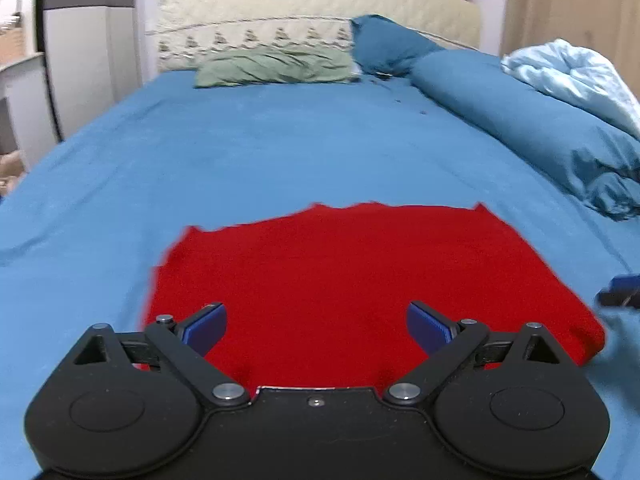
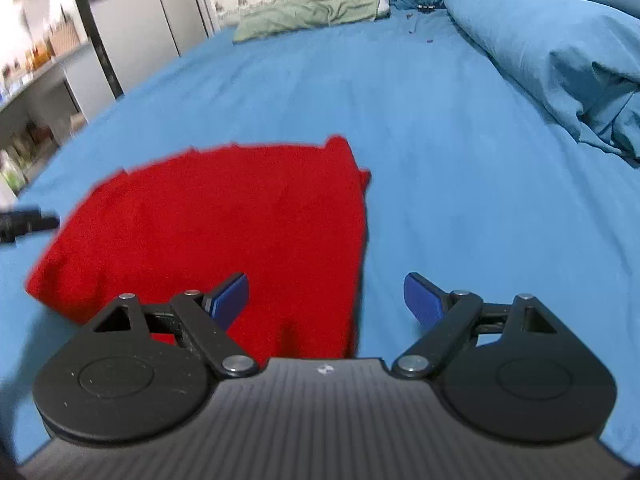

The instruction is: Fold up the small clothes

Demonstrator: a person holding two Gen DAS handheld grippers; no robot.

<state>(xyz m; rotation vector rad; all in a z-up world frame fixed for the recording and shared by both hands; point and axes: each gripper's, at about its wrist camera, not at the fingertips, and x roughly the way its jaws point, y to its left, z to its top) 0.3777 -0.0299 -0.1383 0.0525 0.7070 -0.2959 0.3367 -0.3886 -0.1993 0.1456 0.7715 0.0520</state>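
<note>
A small red garment (image 1: 360, 280) lies flat on the blue bed sheet (image 1: 240, 160), its far edge uneven. My left gripper (image 1: 316, 326) hovers over the garment's near edge, open, with nothing between its blue pads (image 1: 206, 326). In the right wrist view the same red garment (image 2: 224, 232) fills the lower left. My right gripper (image 2: 326, 300) stands open over the garment's right edge, one pad (image 2: 230, 296) above the red cloth and the other (image 2: 422, 300) above bare sheet. The left gripper's tip shows blurred at the far left (image 2: 28, 222); the right gripper's tip (image 1: 620, 290) shows at the left view's right edge.
A rolled dark blue duvet (image 1: 540, 128) and a pale blue quilt (image 1: 580, 76) lie along the bed's right side. A green pillow (image 1: 276, 66) and a blue pillow (image 1: 388, 46) rest against the cream headboard (image 1: 320, 4). Shelves (image 2: 28, 120) stand left of the bed.
</note>
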